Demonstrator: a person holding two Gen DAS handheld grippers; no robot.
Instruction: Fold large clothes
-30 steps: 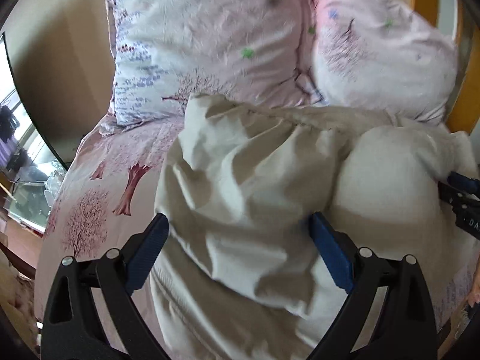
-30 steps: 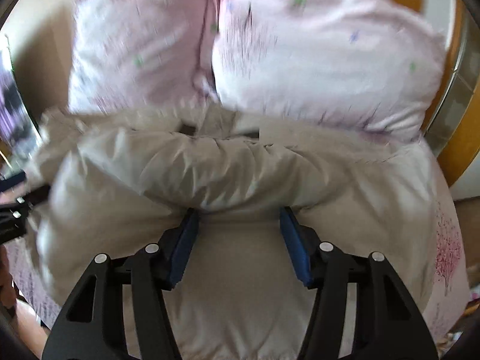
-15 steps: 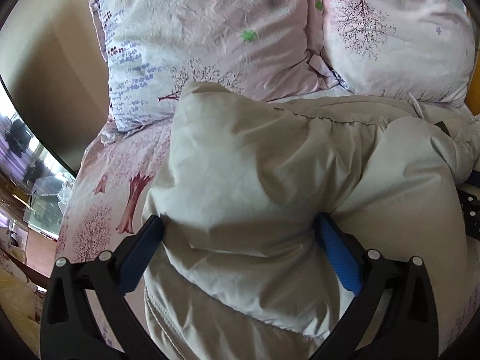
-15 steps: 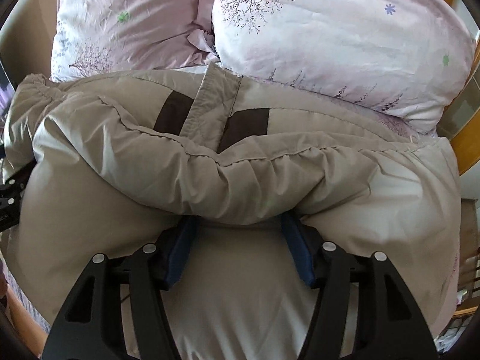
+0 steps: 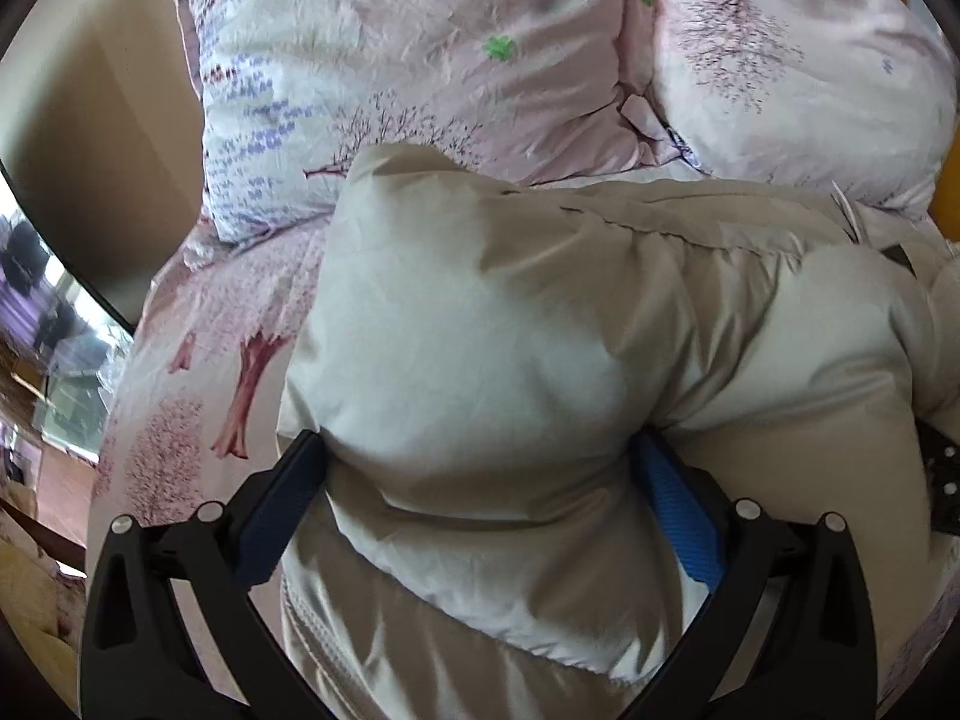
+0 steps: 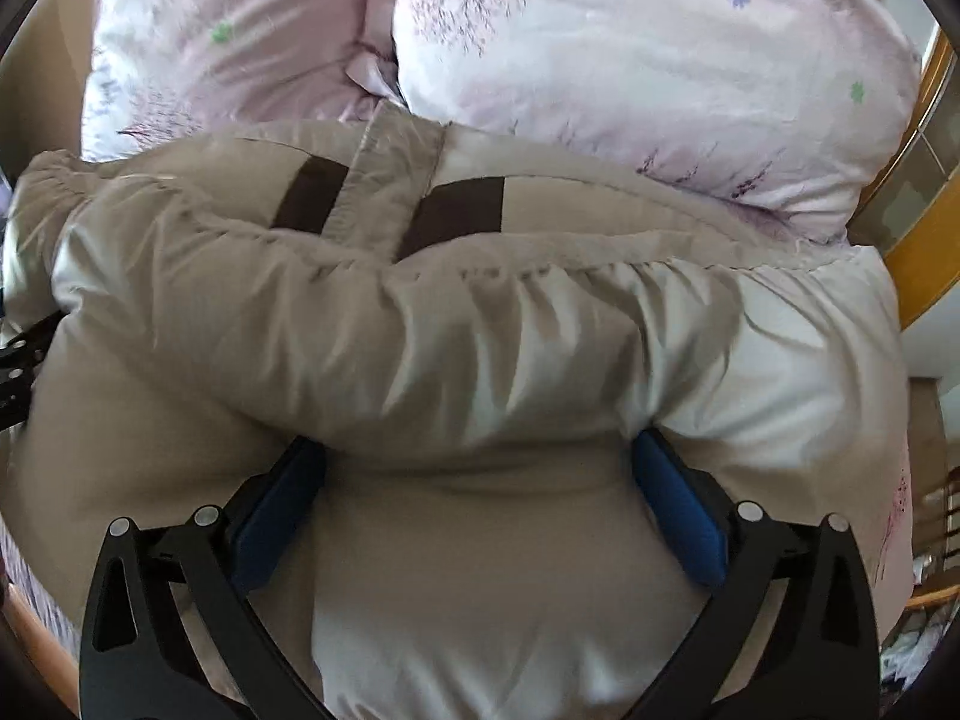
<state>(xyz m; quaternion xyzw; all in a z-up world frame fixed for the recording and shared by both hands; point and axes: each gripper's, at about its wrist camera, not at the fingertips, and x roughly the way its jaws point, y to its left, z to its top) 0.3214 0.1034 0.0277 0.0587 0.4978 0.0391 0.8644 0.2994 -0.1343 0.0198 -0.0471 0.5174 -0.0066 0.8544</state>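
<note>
Jacket [image 6: 480, 324]: beige, puffy, folded on bed before two pillows [image 6: 630, 54].
Left gripper [image 5: 480, 456]: fingers wide apart around fold.
Right gripper [image 6: 480, 456]: likewise.

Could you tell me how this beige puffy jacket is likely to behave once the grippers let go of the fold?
The beige puffy jacket bulges thickly, so it probably springs back open. Its sheen suggests slippery fabric. It drapes over the bed, so it is likely floppy and light.

— Was any text, label or number readable ahead of the jaws?
— None. The pillows [image 5: 420, 60] carried only printed trees and flowers, no legible words.
</note>
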